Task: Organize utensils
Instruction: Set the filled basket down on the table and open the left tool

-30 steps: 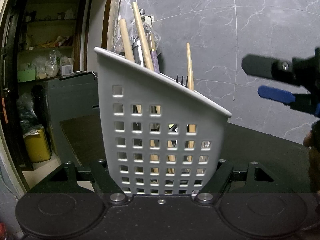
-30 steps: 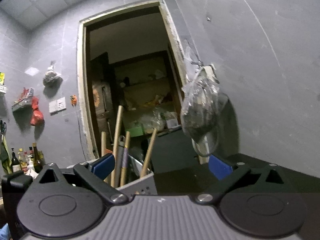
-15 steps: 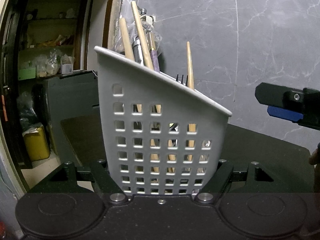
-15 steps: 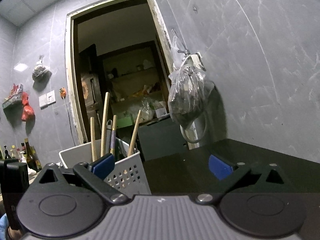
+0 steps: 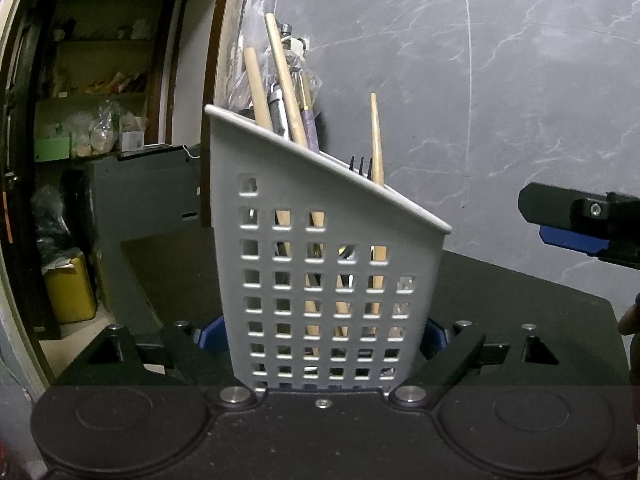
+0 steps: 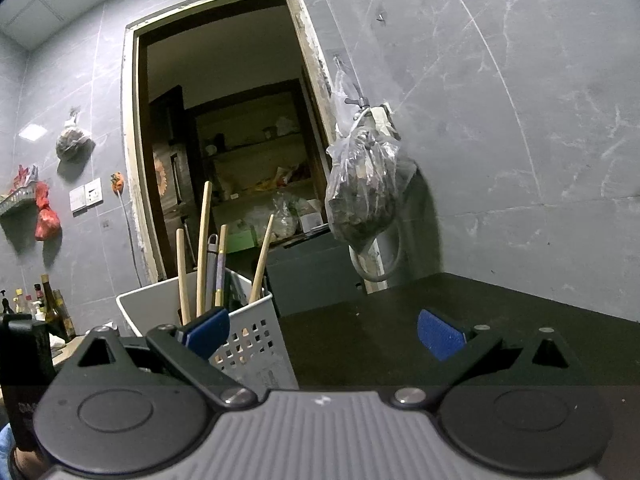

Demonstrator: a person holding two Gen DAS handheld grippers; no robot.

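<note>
A pale grey perforated utensil basket [image 5: 320, 264] stands on the black counter [image 5: 520, 304], close in front of my left wrist camera. Wooden handles [image 5: 280, 76], a purple-handled tool [image 5: 310, 128] and black fork tines [image 5: 360, 166] stick out of its top. My left gripper [image 5: 324, 336] has its jaws opening; the basket stands between them, and the blue pads [image 5: 210, 336] sit just off its sides. My right gripper [image 6: 324, 334] is open with nothing between its fingers, to the right of the basket [image 6: 248, 340]. It also shows at the right edge of the left wrist view [image 5: 560, 226].
A grey tiled wall [image 5: 500, 100] rises right behind the counter. A plastic bag [image 6: 364, 192] hangs on a hook beside the doorway [image 6: 224, 140] to a storeroom. Bottles [image 6: 48, 308] stand far left. Bare counter [image 6: 400, 336] lies to the right of the basket.
My left fingers have spread away from the basket's sides, showing their blue pads. The right gripper has sunk lower beside the basket, and its view has tipped down to take in more of it.
</note>
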